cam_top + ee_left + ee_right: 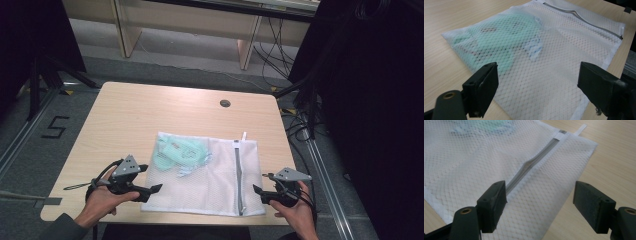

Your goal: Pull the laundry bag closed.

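While both grippers are held open and empty at its near corners, the soft, light mesh bag is judged best pinched by its hem.

Wooden table, round cable hole, floor marking "5", loose cables

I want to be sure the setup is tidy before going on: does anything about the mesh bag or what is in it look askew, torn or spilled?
Nothing is torn or spilled. The white mesh bag lies flat on the table. Its zipper shows a slight kink midway, and the green garment is bunched toward one end.
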Demonstrator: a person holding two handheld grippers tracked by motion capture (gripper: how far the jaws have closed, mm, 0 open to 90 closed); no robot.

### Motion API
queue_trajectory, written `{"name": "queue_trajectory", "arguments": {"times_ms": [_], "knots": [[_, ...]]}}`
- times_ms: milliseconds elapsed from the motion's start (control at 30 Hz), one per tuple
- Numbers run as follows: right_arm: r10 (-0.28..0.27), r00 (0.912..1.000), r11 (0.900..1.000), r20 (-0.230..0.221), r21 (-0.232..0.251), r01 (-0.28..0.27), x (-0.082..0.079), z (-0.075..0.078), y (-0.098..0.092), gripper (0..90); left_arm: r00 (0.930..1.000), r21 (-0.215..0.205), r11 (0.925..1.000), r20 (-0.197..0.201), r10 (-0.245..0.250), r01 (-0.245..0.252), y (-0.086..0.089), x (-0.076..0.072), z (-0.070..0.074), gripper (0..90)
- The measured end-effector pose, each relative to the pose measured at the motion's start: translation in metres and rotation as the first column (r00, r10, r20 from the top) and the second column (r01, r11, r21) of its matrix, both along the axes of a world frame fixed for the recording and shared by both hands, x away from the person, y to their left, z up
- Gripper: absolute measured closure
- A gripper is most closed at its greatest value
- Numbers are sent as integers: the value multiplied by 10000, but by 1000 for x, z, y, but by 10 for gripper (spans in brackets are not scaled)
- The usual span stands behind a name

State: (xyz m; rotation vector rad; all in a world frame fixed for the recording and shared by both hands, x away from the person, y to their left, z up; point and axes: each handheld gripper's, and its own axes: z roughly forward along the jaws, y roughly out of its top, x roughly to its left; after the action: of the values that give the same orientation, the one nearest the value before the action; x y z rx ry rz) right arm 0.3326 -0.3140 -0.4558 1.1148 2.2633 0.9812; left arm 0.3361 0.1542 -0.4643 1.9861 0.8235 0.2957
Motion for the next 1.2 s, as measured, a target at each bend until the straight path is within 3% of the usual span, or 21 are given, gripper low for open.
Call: {"name": "queue_trajectory", "arguments": {"times_ms": [133, 167, 333, 367, 433, 567, 633, 667, 700, 767, 800, 833, 900, 1067, 1100, 1133, 1200], "knots": [[-9, 9996, 10000, -279, 11, 10, -1, 1, 2, 266, 9999, 48, 10000, 104, -34, 34, -1, 0, -1, 164], [64, 9999, 10000, -123, -16, -64, -1, 0, 2, 260, 9999, 112, 9999, 100, -24, 22, -1, 0, -1, 164], [234, 9992, 9997, -338, -77, -237, -1, -1, 3, 259, 9999, 128, 9999, 143, -35, 33, -2, -1, -1, 164], [215, 9987, 9997, -466, 89, -211, -2, -2, 5, 259, 10000, 167, 9998, -8, -61, 61, -4, -1, 0, 164], [398, 9991, 9992, -144, -12, -398, 0, -3, 4, 260, 9994, 166, 9993, 26, -343, 343, -8, -1, 0, 166], [505, 9977, 9987, -461, -48, -508, -1, -2, 4, 272, 9966, 189, 9966, 186, -802, 798, -15, -3, 0, 165], [732, 9949, 9973, -695, 162, -722, -2, -1, 5, 291, 9961, 177, 9959, -37, -886, 887, -24, -6, -1, 163], [824, 9951, 9961, -555, 350, -805, -2, -2, 5, 294, 9962, 114, 9962, 34, -865, 864, -27, -6, -3, 162], [950, 9917, 9943, -865, 569, -903, -2, -2, 6, 302, 9944, 165, 9942, -44, -1058, 1059, -29, -5, -3, 162], [968, 9921, 9941, -802, 560, -925, -3, -4, 9, 303, 9954, -38, 9954, -21, -957, 957, -34, -4, -4, 162], [1157, 9863, 9926, -1175, 502, -1105, -4, -2, 10, 303, 9939, 83, 9939, 59, -1098, 1097, -35, -3, -4, 162], [1280, 9868, 9915, -995, 375, -1249, -4, -3, 9, 304, 9939, -8, 9939, 0, -1105, 1105, -39, -2, -4, 162], [1311, 9842, 9905, -1186, 560, -1252, -6, -3, 11, 308, 9912, 114, 9911, -84, -1322, 1323, -43, -1, -4, 163], [1787, 9748, 9839, -1335, 297, -1763, -7, -3, 12, 327, 9886, 245, 9883, 47, -1504, 1503, -55, 0, -7, 163], [1777, 9748, 9833, -1351, 636, -1704, -11, -8, 18, 345, 9874, 367, 9868, 78, -1583, 1579, -61, 3, -8, 162], [2075, 9698, 9780, -1285, 471, -2031, -9, -9, 17, 351, 9868, 311, 9863, -12, -1618, 1618, -63, 3, -8, 163], [2396, 9573, 9707, -1615, 218, -2393, -9, -7, 17, 365, 9857, 341, 9851, -116, -1684, 1687, -66, 5, -8, 162]]}}
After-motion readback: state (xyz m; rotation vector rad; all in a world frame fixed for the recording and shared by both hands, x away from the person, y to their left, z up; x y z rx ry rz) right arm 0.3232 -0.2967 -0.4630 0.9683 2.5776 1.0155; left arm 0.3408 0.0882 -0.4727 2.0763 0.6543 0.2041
